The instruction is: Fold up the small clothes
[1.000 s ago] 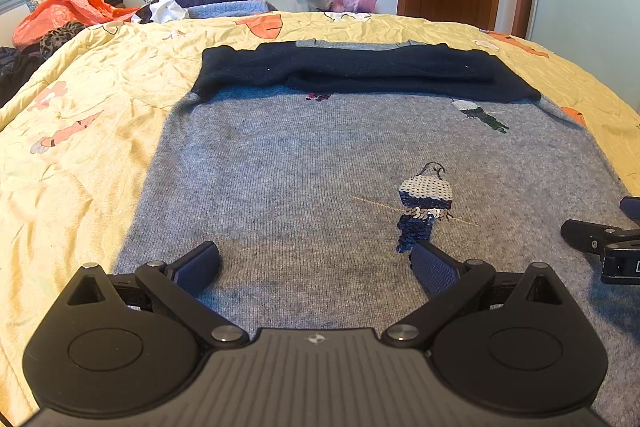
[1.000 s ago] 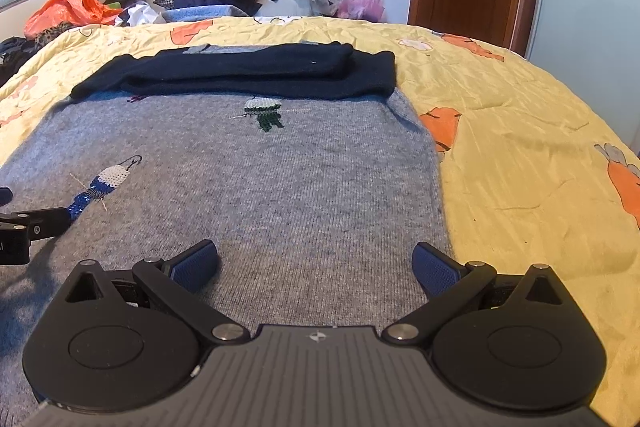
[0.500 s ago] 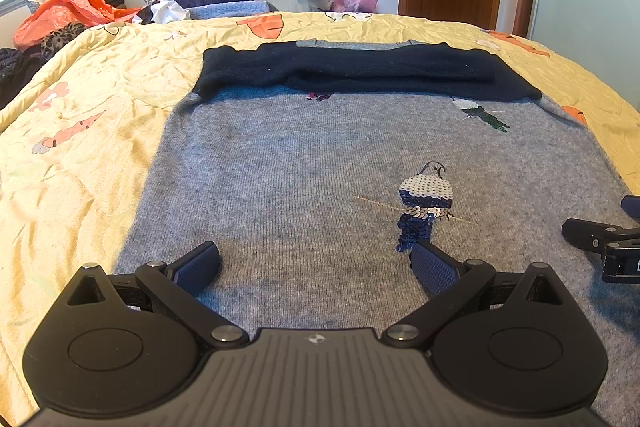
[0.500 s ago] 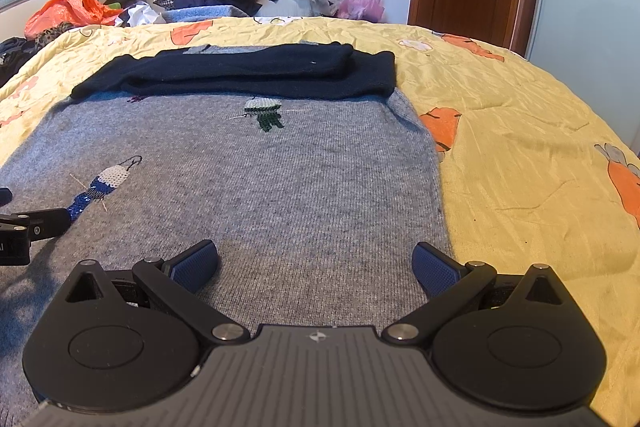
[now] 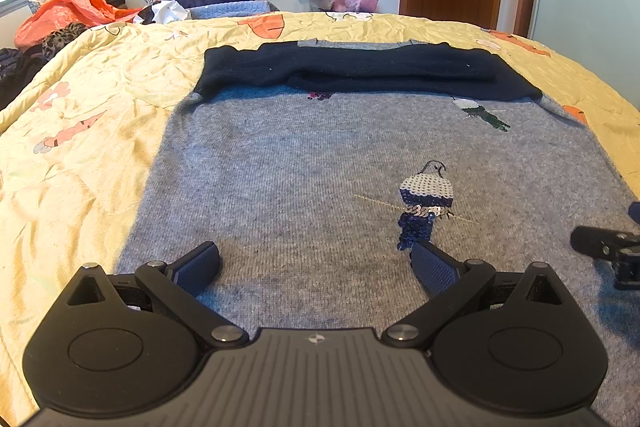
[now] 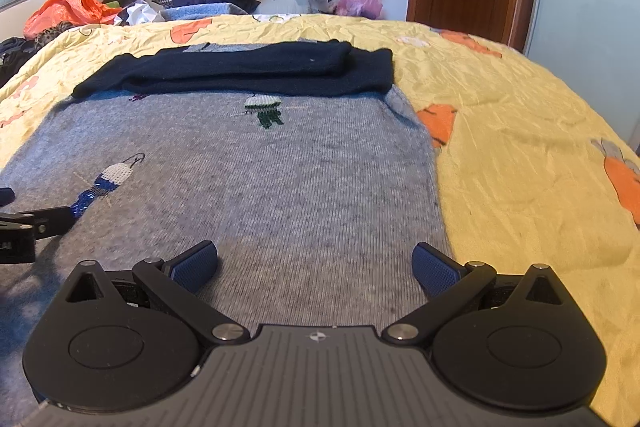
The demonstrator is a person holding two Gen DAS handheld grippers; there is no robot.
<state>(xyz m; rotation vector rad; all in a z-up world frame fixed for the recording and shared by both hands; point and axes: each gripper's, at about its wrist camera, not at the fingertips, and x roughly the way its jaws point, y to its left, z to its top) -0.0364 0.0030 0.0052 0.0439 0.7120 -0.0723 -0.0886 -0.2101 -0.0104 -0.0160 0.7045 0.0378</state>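
1. On the yellow quilt (image 5: 92,131) lies the grey sweater (image 5: 304,163), spread flat, its navy sleeves (image 5: 360,71) folded across its far end.
2. Over the sweater's near hem, the left gripper (image 5: 316,263) hovers, jaws wide, holding nothing.
3. Beside it, near the sweater's right edge, the right gripper (image 6: 314,263) is equally wide and empty.

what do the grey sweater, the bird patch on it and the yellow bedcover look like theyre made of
Grey sweater: soft, matte knit, likely wool or a blend, judging by its fine ribbing and fuzzy surface.
Bird patch: sequins, seemingly plastic, judging by the small shiny overlapping discs.
Yellow bedcover: thin woven fabric, maybe cotton, with crisp creases and a faint sheen.
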